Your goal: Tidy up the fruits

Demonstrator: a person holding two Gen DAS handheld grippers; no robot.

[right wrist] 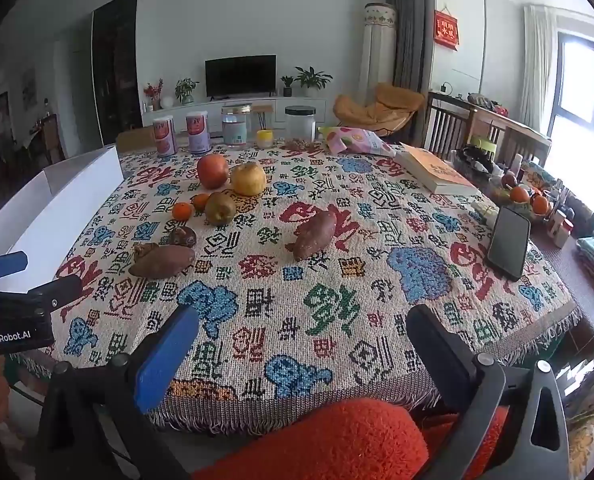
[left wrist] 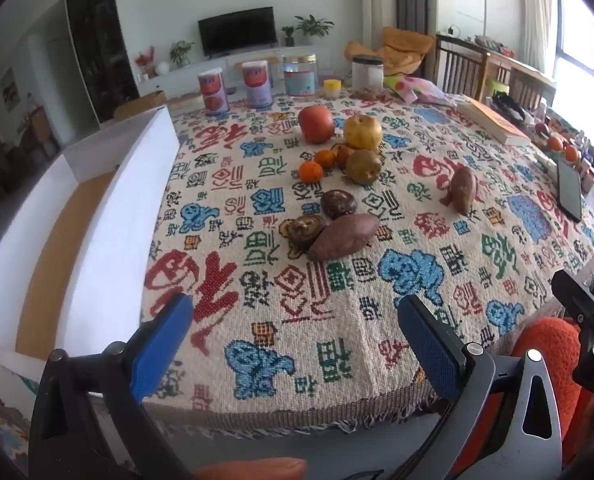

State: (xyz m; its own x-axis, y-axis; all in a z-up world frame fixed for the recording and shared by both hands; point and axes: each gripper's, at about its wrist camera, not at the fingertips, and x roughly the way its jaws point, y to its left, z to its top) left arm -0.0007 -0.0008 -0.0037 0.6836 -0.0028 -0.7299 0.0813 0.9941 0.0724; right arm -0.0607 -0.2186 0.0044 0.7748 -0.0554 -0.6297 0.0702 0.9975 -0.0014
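Observation:
On the patterned tablecloth lie a red apple, a yellow pear, a greenish pear, small oranges, two dark mushrooms and two sweet potatoes. The same group shows in the right wrist view: the apple, the yellow pear and the sweet potatoes. My left gripper is open and empty above the table's near edge. My right gripper is open and empty, further right.
A white open box with a brown floor stands at the table's left edge. Cans and jars line the far edge. A book and a phone lie at the right. Orange fabric is under the right gripper.

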